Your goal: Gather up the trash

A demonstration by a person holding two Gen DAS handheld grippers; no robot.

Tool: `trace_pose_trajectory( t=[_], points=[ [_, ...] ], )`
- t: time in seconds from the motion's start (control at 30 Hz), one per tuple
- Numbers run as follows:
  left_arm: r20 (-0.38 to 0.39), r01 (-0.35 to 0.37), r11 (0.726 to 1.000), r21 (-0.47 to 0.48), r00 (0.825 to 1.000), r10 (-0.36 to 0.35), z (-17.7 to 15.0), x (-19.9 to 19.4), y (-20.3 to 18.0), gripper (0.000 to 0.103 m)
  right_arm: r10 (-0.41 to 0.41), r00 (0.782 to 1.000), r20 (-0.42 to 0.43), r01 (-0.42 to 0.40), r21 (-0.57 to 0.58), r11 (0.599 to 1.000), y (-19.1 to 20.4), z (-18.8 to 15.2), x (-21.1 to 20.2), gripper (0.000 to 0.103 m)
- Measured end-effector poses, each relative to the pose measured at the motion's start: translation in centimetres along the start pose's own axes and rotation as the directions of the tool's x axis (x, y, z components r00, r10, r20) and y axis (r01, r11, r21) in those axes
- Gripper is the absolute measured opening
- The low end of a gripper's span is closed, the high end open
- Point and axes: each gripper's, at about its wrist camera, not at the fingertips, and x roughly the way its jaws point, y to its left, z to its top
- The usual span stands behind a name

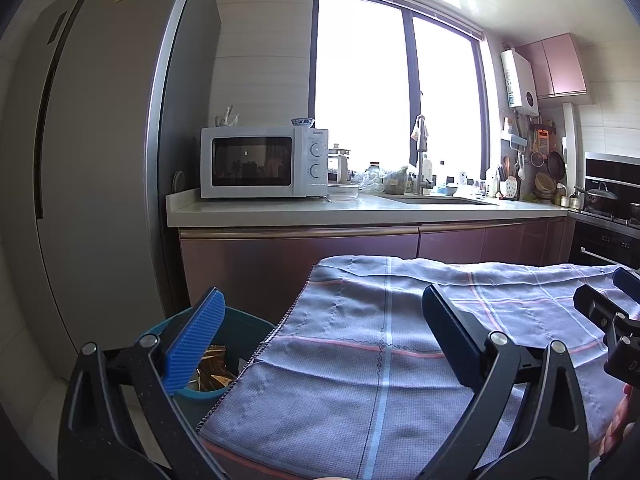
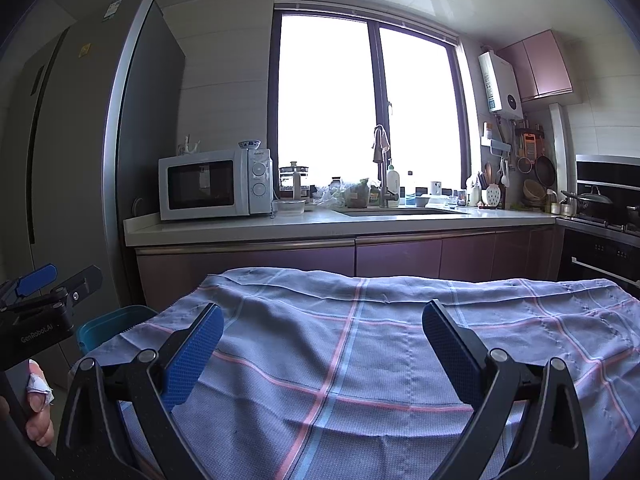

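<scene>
A teal trash bin [image 1: 240,328] stands on the floor at the left edge of the cloth-covered table [image 1: 360,360]. Golden wrapper trash [image 1: 214,372] lies inside it. My left gripper [image 1: 324,320] is open and empty, with its left finger over the bin and its right finger over the cloth. My right gripper [image 2: 322,328] is open and empty above the checked cloth [image 2: 380,340]. The bin also shows in the right wrist view [image 2: 108,326], left of the table. The left gripper [image 2: 44,284] shows there at the far left. No trash shows on the cloth.
A tall grey fridge [image 1: 92,160] stands left. A counter [image 1: 360,208] beyond the table holds a white microwave [image 1: 260,162], a sink with tap [image 1: 422,160] and bottles. A stove with pots [image 1: 604,196] is at the right.
</scene>
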Motion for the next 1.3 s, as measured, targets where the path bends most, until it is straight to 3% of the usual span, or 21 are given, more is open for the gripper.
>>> trace_pose_trajectory(
  t=[1.3],
  points=[
    [-0.002,-0.002,1.000,-0.002,1.000,0.002,-0.16,-0.04,-0.06,0.097,-0.009,1.000,0.000,0.009,0.008,1.000,0.36,-0.19,-0.34,0.096]
  ],
)
